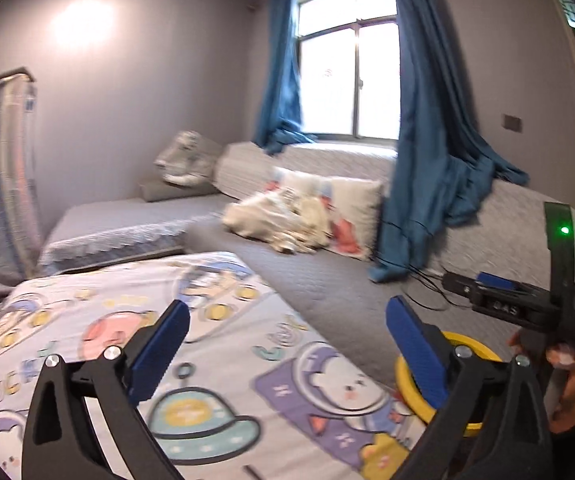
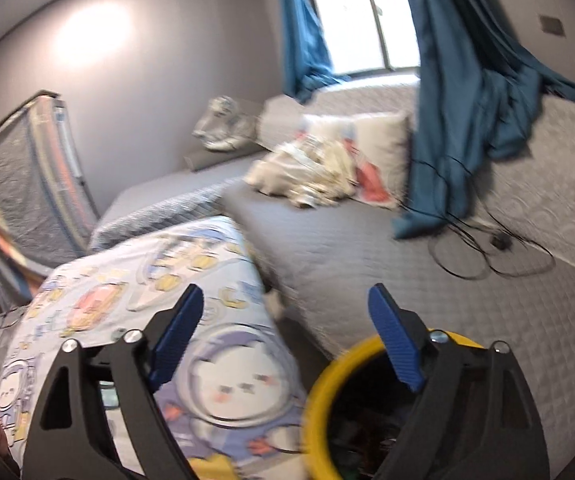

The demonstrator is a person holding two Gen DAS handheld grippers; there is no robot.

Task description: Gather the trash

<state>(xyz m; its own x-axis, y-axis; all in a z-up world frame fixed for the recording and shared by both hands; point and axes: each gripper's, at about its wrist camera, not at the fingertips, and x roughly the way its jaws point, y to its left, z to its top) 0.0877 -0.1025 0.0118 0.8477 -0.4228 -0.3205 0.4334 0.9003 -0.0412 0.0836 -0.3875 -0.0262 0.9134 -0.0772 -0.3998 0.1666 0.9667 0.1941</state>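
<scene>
Both grippers hang over the bed with nothing in them. The left gripper (image 1: 287,344) has its blue fingers spread wide above the cartoon-print quilt (image 1: 215,360), and the right gripper (image 2: 287,336) is splayed just as wide. The yellow trash bin (image 2: 323,400) sits right under the right one, at the quilt's edge against the grey mattress (image 2: 367,248). There's dark stuff inside it, probably trash, but it's too blurry to say. A cream bundle (image 1: 283,220) lies further up by the pillows.
</scene>
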